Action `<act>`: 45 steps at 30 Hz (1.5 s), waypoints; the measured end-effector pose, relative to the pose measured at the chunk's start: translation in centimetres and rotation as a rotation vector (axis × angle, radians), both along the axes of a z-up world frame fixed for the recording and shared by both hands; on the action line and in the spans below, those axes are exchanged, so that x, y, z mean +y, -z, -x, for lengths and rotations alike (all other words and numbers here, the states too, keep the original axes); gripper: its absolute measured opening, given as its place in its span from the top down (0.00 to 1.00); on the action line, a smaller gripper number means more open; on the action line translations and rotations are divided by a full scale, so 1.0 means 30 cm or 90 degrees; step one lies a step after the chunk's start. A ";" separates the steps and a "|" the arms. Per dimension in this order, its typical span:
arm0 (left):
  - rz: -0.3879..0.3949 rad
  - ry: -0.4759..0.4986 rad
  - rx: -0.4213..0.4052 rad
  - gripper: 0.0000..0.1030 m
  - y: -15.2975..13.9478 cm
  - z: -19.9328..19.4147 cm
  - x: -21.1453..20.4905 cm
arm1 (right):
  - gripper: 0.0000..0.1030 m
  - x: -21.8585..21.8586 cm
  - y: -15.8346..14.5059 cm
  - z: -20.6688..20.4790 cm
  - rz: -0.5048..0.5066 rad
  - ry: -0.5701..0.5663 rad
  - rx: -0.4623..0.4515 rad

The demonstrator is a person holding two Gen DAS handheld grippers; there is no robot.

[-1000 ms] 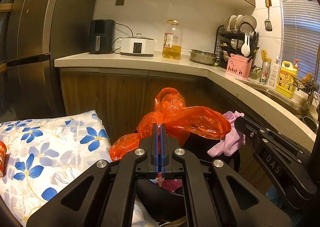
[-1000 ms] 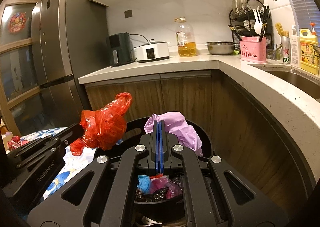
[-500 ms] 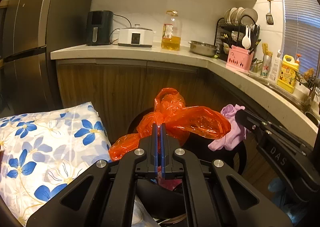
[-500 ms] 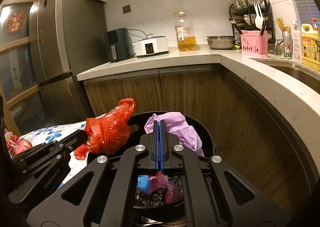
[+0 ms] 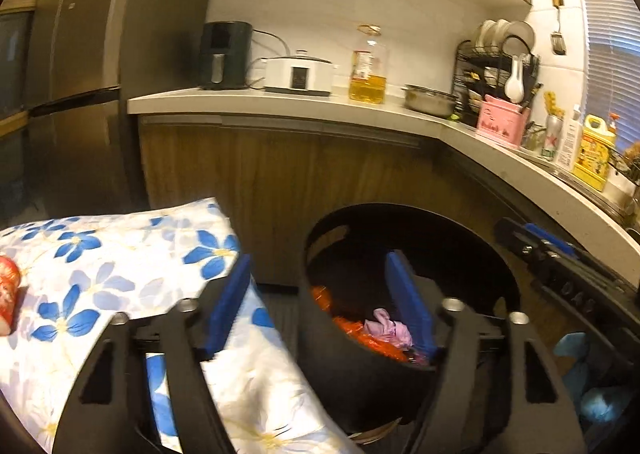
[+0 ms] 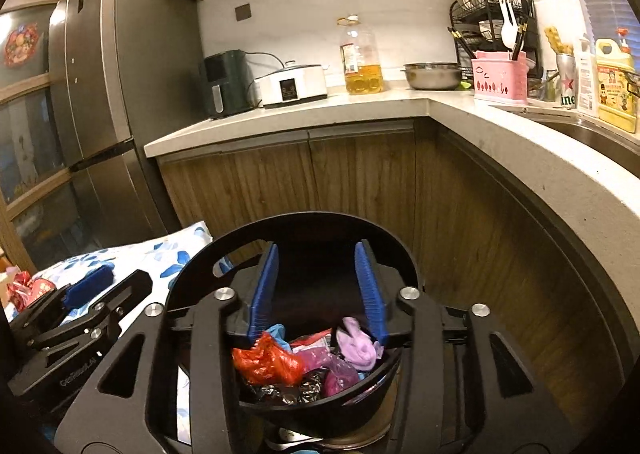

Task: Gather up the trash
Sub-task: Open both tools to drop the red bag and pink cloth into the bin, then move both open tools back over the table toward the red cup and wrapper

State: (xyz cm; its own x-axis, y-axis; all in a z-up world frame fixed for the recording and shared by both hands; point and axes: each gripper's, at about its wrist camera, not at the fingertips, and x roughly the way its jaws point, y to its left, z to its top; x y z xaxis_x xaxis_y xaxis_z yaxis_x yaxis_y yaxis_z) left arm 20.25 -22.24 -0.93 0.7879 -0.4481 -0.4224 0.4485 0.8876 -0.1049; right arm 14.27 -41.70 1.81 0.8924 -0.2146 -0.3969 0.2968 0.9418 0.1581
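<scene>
In black bin point(image 6: 200, 274): crumpled red bag point(image 6: 266, 360), purple wad point(image 6: 358, 346), possibly glove.

The right gripper point(image 6: 316, 286) is held above the black bin point(image 6: 208, 266), its jaws opening with nothing gripped between them. Inside the bin, a red bag point(image 6: 266, 362) and a lilac glove point(image 6: 358, 346) are seen among other trash.
</scene>
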 end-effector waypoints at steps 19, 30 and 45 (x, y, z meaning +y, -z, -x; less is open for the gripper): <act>-0.019 -0.105 -0.027 0.06 -0.043 0.120 0.267 | 0.18 0.248 -0.031 0.061 0.020 -0.044 -0.009; -0.006 -0.237 -0.030 0.06 -0.042 0.157 0.649 | 0.18 0.595 -0.006 -0.014 0.008 -0.142 -0.008; -0.022 -0.425 -0.060 0.06 -0.040 0.089 1.216 | 0.16 1.216 0.075 -0.254 -0.008 -0.358 0.032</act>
